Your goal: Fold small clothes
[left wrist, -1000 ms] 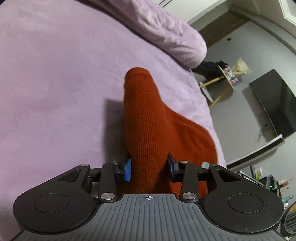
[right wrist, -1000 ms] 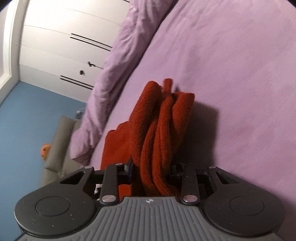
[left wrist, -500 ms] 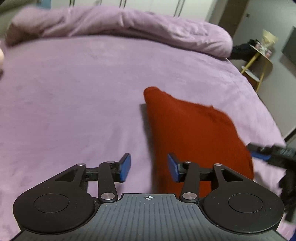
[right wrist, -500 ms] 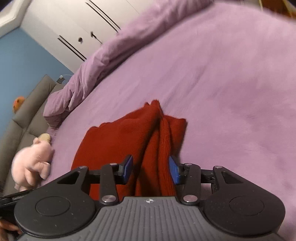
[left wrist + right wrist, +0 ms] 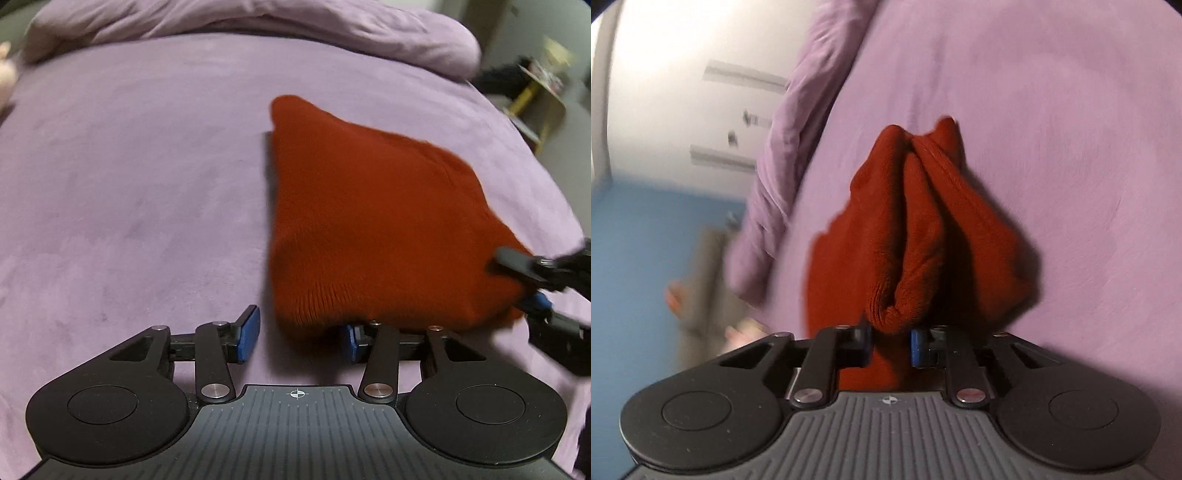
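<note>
A rust-red knit garment (image 5: 369, 221) lies bunched on the purple bed (image 5: 129, 166). My left gripper (image 5: 299, 338) is open; the garment's near edge hangs over its right pad, and nothing is pinched. My right gripper (image 5: 892, 345) is shut on a thick fold of the same garment (image 5: 923, 229) and holds it raised off the bed. The right gripper also shows at the right edge of the left wrist view (image 5: 535, 273), clamped on the garment's right corner.
A rolled purple duvet (image 5: 258, 22) runs along the far side of the bed. A yellow side table (image 5: 539, 88) stands beyond the bed's right end. White wardrobe doors (image 5: 683, 92), a blue wall and a grey sofa (image 5: 705, 280) lie to the left in the right wrist view.
My left gripper has let go of the garment, opened and drawn back left. My right gripper has kept its hold and lifted the fold; the garment now spreads wider on the bed.
</note>
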The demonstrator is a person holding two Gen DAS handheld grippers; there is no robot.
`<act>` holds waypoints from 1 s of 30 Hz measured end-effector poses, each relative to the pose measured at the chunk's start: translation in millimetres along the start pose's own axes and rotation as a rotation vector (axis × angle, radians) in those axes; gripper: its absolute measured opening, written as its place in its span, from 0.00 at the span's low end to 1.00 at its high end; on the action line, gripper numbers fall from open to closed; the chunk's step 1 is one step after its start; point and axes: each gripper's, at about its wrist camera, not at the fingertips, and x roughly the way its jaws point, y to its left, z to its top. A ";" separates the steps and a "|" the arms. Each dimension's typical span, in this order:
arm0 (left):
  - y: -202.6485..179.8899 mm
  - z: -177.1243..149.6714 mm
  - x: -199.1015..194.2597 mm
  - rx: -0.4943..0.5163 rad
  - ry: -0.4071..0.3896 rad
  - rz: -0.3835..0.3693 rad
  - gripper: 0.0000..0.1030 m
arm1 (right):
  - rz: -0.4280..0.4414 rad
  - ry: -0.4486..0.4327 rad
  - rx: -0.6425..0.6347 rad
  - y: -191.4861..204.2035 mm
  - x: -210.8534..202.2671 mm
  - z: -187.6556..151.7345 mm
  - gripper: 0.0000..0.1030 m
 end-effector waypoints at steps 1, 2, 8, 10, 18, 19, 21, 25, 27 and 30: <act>2.7 0.7 -1.3 -0.018 -0.008 0.009 0.51 | 0.027 -0.023 -0.008 2.3 -3.3 -0.6 0.15; 6.5 -1.2 -3.7 -0.024 -0.012 0.011 0.54 | 0.003 -0.055 -0.071 8.1 -11.1 -0.4 0.14; 17.9 -20.0 -9.3 -0.019 0.046 -0.008 0.55 | -0.407 -0.098 -0.468 23.4 -7.9 -17.1 0.14; 24.2 -25.8 -20.9 -0.011 0.042 0.025 0.52 | -0.433 -0.110 -0.522 33.3 -8.3 -22.0 0.15; 45.7 3.3 -50.8 -0.061 -0.101 0.090 0.53 | -0.606 -0.213 -0.785 83.1 -23.0 -36.1 0.27; 43.2 9.2 -48.2 -0.060 -0.110 0.086 0.53 | -0.622 -0.250 -0.809 91.0 -24.0 -35.9 0.27; 35.6 22.9 -42.3 -0.062 -0.118 0.083 0.53 | -0.592 -0.259 -0.851 102.0 -19.6 -29.8 0.28; 10.0 53.8 -19.8 -0.064 -0.150 0.090 0.53 | -0.554 -0.146 -0.942 118.4 28.4 -21.8 0.27; -2.0 69.2 -4.4 -0.099 -0.165 0.092 0.53 | -0.549 -0.121 -0.985 124.3 62.0 -16.2 0.27; -14.9 89.4 23.4 -0.154 -0.187 0.090 0.54 | -0.526 -0.085 -1.016 124.9 111.9 -2.4 0.27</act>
